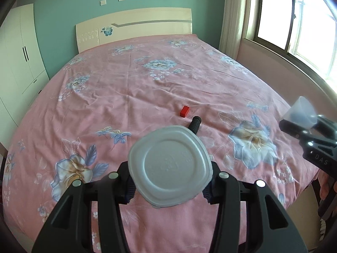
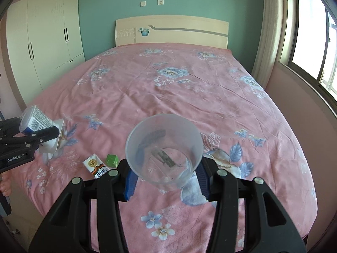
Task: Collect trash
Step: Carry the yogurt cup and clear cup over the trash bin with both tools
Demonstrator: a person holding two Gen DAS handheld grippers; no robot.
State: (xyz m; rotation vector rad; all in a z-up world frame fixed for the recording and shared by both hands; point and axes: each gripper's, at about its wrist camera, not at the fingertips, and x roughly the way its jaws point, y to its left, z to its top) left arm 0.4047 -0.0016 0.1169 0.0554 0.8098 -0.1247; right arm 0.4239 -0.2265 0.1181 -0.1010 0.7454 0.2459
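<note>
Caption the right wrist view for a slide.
Right gripper holds a clear plastic cup above the pink floral bed; left gripper grips a white container.

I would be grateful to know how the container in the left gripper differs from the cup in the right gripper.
The yogurt tub is opaque white with a printed label; the plastic cup is translucent, frosted and unprinted. The tub's rim is a rounded square, the cup's round. The tub shows its mouth to its own wrist camera; the cup shows its open mouth the same way. Each is clamped above the bed, in the left gripper and right gripper.
</note>
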